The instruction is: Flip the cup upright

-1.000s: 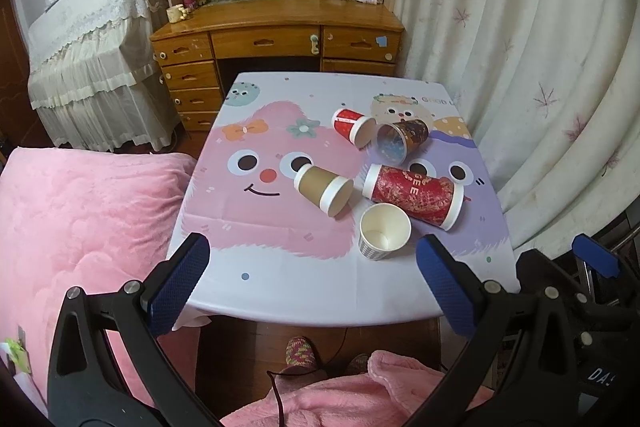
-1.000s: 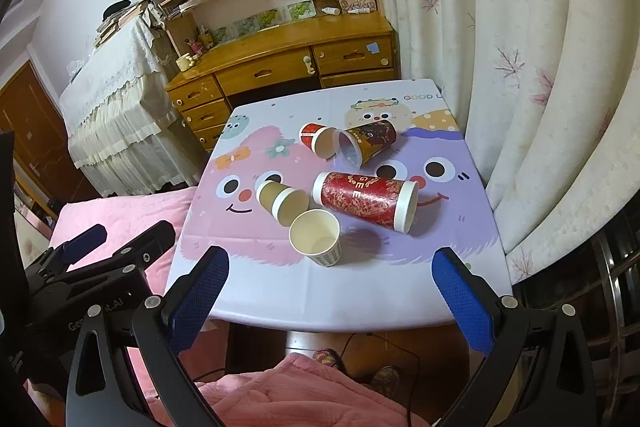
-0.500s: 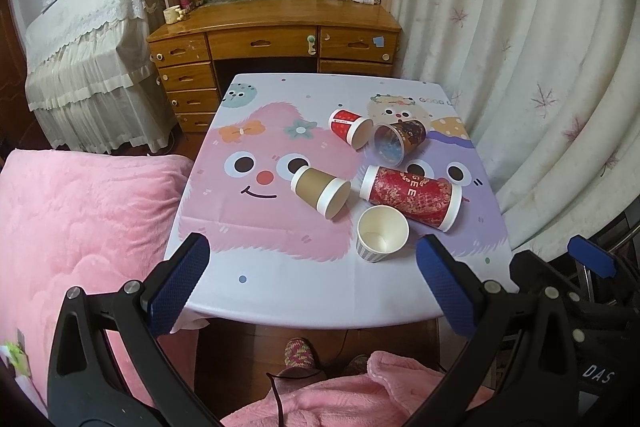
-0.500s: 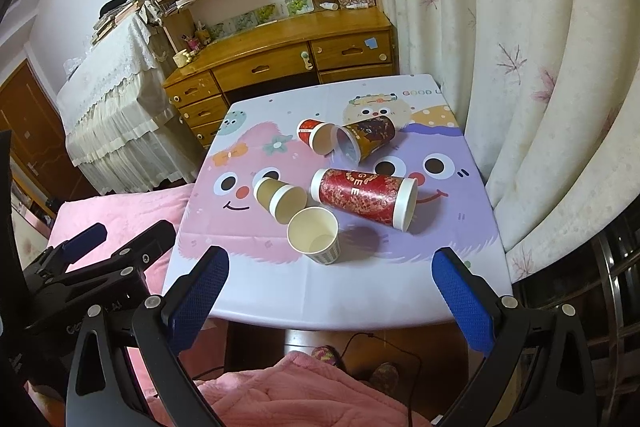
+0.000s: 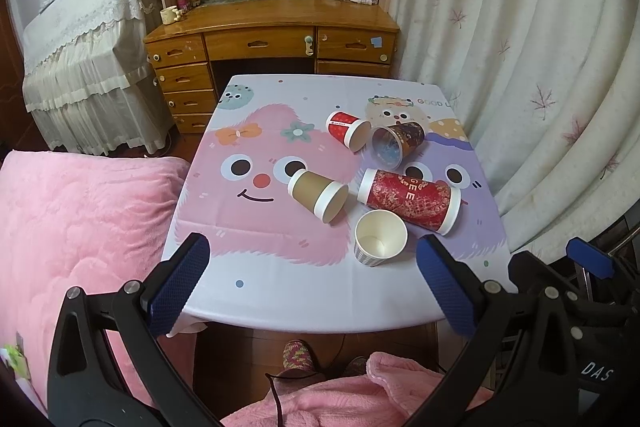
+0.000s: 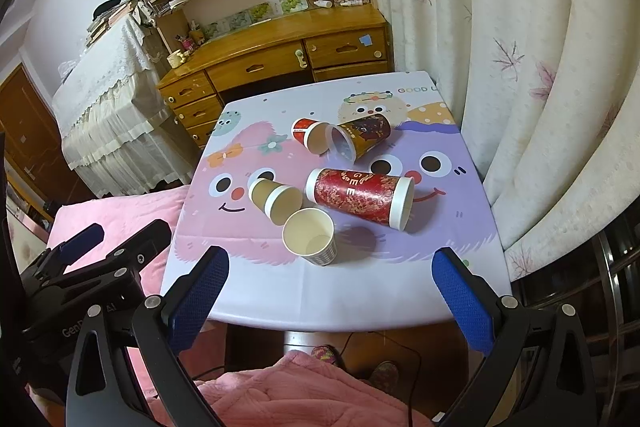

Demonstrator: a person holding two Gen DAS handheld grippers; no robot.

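Observation:
Several paper cups sit on a small table with a cartoon cloth (image 5: 280, 267). A white checked cup (image 5: 379, 238) (image 6: 310, 237) stands upright near the front. On their sides lie a brown cup (image 5: 318, 195) (image 6: 276, 199), a tall red patterned cup (image 5: 408, 199) (image 6: 360, 195), a small red cup (image 5: 348, 130) (image 6: 308, 135) and a dark clear-lidded cup (image 5: 396, 143) (image 6: 360, 137). My left gripper (image 5: 312, 287) and right gripper (image 6: 328, 291) are open and empty, held above the table's front edge, well short of the cups.
A pink blanket (image 5: 80, 219) lies left of the table and over my lap. A wooden desk with drawers (image 5: 272, 39) stands behind the table. White curtains (image 5: 520, 67) hang on the right. The other gripper shows at each view's edge (image 5: 588, 263) (image 6: 80, 247).
Both cameras have drifted slightly, so the table sits a little higher in the views. No cup has moved and both grippers stay open.

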